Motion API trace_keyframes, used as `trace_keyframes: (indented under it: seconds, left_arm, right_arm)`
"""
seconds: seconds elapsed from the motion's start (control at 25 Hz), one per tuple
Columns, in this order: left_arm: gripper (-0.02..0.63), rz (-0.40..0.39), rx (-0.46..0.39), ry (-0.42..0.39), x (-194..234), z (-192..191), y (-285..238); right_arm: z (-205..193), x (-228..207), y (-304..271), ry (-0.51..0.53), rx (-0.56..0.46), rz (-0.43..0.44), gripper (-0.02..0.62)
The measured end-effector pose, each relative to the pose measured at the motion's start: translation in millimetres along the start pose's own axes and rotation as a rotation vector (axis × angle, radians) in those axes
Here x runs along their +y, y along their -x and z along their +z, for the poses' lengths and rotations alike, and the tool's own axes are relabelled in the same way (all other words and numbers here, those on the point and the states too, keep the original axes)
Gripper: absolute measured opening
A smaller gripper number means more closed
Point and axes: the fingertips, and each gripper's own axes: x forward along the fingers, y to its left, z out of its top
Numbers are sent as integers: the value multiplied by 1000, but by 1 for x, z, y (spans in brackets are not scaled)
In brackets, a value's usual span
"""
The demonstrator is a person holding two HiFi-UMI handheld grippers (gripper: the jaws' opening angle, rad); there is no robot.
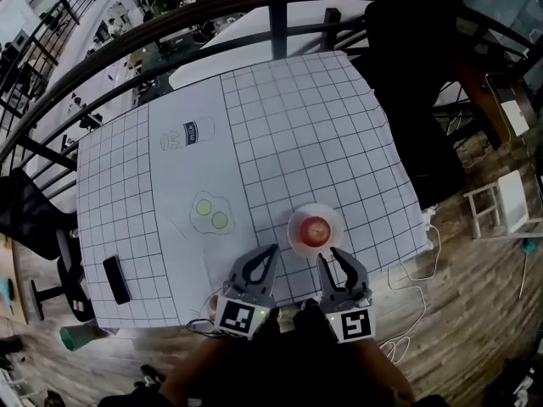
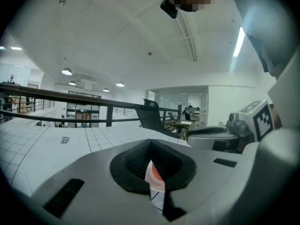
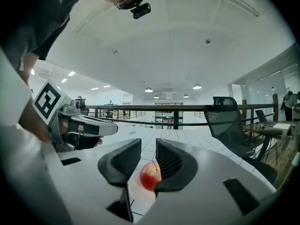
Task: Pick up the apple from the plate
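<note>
A red apple (image 1: 316,228) sits on a small white plate (image 1: 297,237) near the front edge of the gridded table. My right gripper (image 1: 332,258) hovers just short of the plate's near right rim. In the right gripper view its jaws (image 3: 148,147) stand a little apart, open, with the apple (image 3: 150,176) showing through the gap, ahead of the pads and untouched. My left gripper (image 1: 269,254) is close to the plate's near left side. In the left gripper view its pads (image 2: 151,147) meet, shut on nothing, and a sliver of apple (image 2: 155,173) shows below them.
A black flat object (image 1: 116,279) lies at the table's front left. Printed outlines of a bottle (image 1: 188,133) and eggs (image 1: 210,213) mark the cloth. A dark railing (image 1: 212,15) curves behind the table, with a black chair (image 1: 416,75) at the right and cables (image 1: 416,291) on the floor.
</note>
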Motion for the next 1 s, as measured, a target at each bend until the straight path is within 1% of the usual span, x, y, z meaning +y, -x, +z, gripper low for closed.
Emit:
trace_keyframes:
  seconds: [0.12,0.36,0.52,0.6,0.8,1.0]
  left_arm:
    - [11,26,6,40,6,-3,-2]
    - [11,49,27,22,8,-15,-5]
    - [11,53,40,30,9,-22,-4]
    - [11,56,49,22,8,-27,-5]
    - [11,61,65,-5,8,-38,-9]
    - [11,79,73,9,12,-43,-10]
  right_arm:
    - [-9,0,-4,7,21,30,140]
    - [-26,3,-13,27,51,81,181]
    - [-38,-4,-18,14,71,67,257]
    - [-45,-9,-22,7,90,63,284]
    - [-68,-10,-31,30,158,82,338]
    - [-92,-10,-41,35,235,100,396]
